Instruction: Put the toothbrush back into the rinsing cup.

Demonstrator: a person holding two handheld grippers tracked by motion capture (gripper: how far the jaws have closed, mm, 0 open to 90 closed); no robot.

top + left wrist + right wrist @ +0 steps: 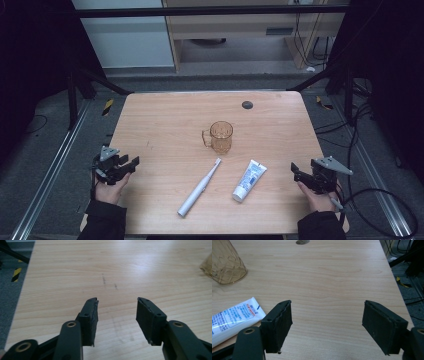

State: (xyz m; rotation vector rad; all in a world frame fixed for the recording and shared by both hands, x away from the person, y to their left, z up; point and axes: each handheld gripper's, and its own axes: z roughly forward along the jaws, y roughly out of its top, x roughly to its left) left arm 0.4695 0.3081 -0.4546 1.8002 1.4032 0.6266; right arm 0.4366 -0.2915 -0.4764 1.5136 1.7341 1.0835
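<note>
The toothpaste tube (249, 180) lies flat on the desk (165, 115), right of centre near the front edge, cap end toward the person and tilted slightly. It is the item nearest the right hand-held gripper (296, 172), which sits near the desk's right front edge, to the right of the tube and apart from it. In the right gripper view the tube (234, 317) lies just left of the left jaw, not between the jaws.

The right hand-held gripper (327, 325) is wide open, bare desk between its 2 jaws, nothing held.

A white electric toothbrush (199, 188) lies diagonally just left of the tube, head pointing toward the far side, not touching the tube.

An amber transparent mug (220, 136) stands upright beyond both items near the desk's centre, handle to the left. Its base (227, 265) appears at the upper left of the right gripper view.

The left hand-held gripper (131, 165) is at the desk's left front edge, well apart from toothbrush and tube. Its jaws (117, 320) stand moderately open over bare wood, gripping nothing.

A dark round grommet (247, 105) sits near the far edge.
</note>
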